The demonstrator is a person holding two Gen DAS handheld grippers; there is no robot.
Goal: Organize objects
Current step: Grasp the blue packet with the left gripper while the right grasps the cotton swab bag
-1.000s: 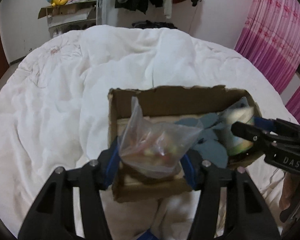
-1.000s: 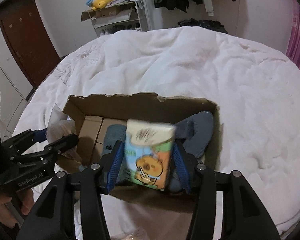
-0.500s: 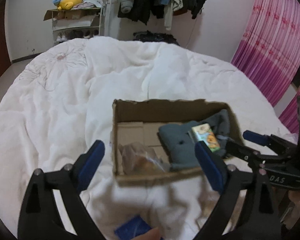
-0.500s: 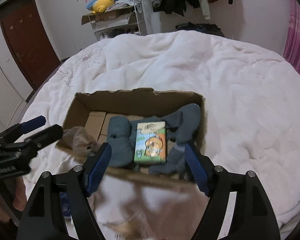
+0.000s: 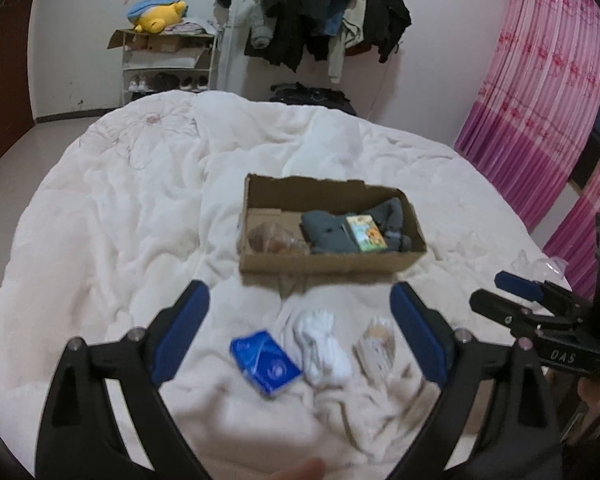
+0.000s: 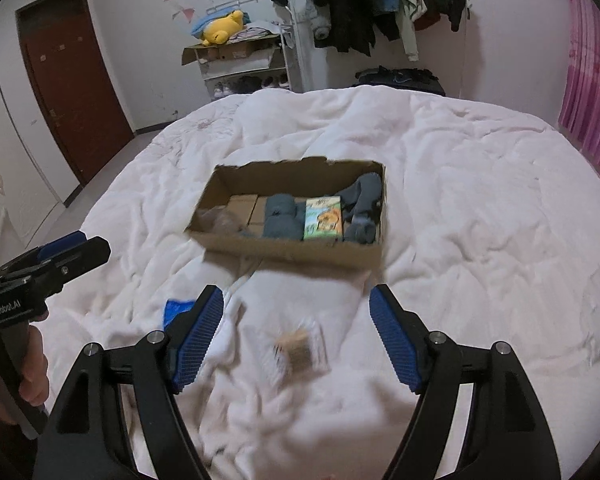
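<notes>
Left gripper (image 5: pixel 300 316): spread, empty; blue packet (image 5: pixel 265 361) between its fingers.
Right gripper (image 6: pixel 296 326): spread, empty.
Cardboard box (image 6: pixel 292 254): beyond both.

Even, moderately bright indoor light, soft shadows, no glare, strong fisheye bending and dark vignette at edges, motion blur on near bed (image 5: pixel 100 216) surface, background walls comparatively sharp.

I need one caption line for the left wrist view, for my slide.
Open left claw above a blue packet, white socks and a small bag; cardboard box beyond.
</notes>
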